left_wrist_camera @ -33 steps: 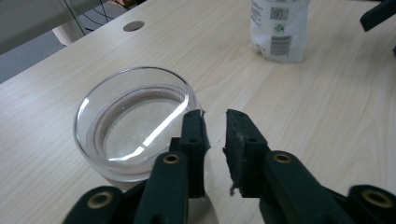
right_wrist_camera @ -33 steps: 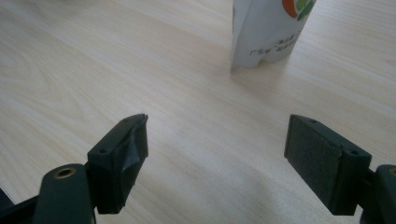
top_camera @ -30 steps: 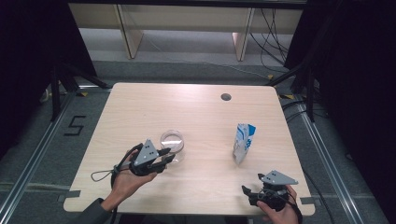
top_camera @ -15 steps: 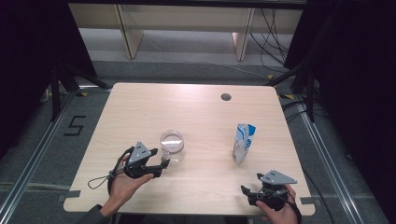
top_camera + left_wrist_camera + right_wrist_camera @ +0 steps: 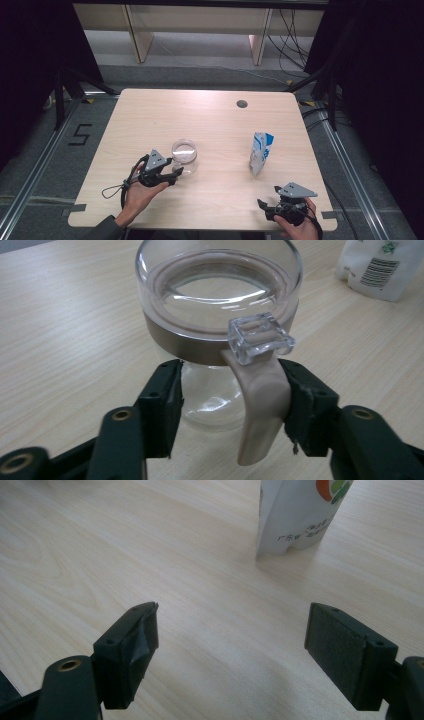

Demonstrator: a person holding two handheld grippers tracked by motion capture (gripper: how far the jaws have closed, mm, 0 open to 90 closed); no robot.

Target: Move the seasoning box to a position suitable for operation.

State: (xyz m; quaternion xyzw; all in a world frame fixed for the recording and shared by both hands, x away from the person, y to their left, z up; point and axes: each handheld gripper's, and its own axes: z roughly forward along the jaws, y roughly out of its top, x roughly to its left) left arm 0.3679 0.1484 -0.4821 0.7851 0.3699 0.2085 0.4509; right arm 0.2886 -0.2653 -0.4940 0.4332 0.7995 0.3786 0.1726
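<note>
A clear glass mug [image 5: 184, 156] with a brown band and a beige handle [image 5: 262, 400] stands left of centre on the wooden table [image 5: 150, 115]. My left gripper [image 5: 176, 172] lies low beside it, pointing right. In the left gripper view the mug [image 5: 220, 290] is close, and the left gripper [image 5: 231, 372] straddles the handle. Its jaws have just been closing: one pad touches the handle, the other stands off with a gap. The right gripper [image 5: 262, 205] rests open and empty near the front right edge, and in its own view the right gripper [image 5: 232, 625] faces a milk carton [image 5: 300, 515].
The blue and white milk carton [image 5: 261, 152] stands upright right of centre, also seen past the mug as a carton [image 5: 382, 265]. A round cable hole [image 5: 242, 104] sits near the table's far edge. Metal rails and dark frames flank the table.
My left gripper has drawn back slightly from the mug's rim toward the near edge and sunk lower, level with the handle. The right gripper has stayed put.
</note>
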